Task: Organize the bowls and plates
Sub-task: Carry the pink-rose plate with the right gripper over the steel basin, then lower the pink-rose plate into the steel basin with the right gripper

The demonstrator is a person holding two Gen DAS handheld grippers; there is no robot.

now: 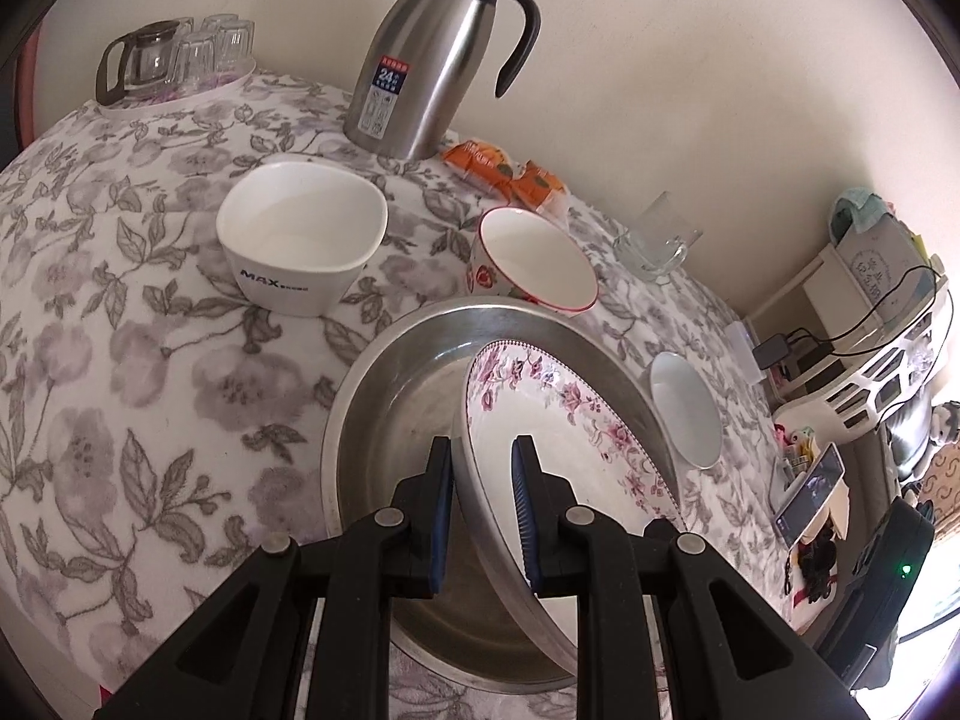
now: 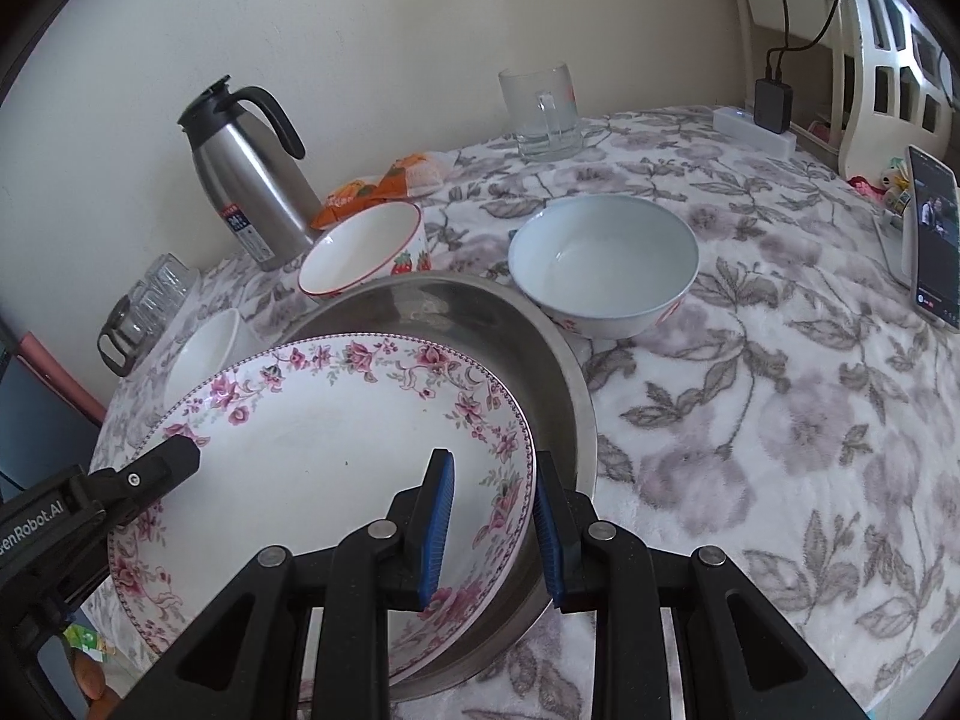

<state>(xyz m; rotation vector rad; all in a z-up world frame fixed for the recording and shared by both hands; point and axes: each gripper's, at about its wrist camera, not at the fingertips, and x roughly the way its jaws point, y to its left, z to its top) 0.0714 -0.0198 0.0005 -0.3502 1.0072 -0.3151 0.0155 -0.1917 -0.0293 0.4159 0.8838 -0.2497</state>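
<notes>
A floral-rimmed plate [image 1: 558,420] [image 2: 312,450] is tilted inside a steel pan [image 1: 396,396] [image 2: 540,348]. My left gripper [image 1: 483,510] straddles the plate's near rim, jaws close on it. My right gripper [image 2: 493,525] straddles the plate's right rim next to the pan wall, with small gaps at the pads. The left gripper's fingers [image 2: 174,459] also show in the right wrist view at the plate's left edge. A square white MAX bowl [image 1: 300,234], a strawberry bowl [image 1: 534,258] [image 2: 366,252] and a pale blue bowl [image 1: 684,408] [image 2: 603,264] stand around the pan.
A steel thermos jug [image 1: 438,54] [image 2: 252,174], orange snack packets [image 1: 510,171], a glass mug [image 1: 657,240] [image 2: 543,114] and a tray of glasses [image 1: 174,60] stand along the wall. A phone [image 2: 933,234] leans at the table's right edge.
</notes>
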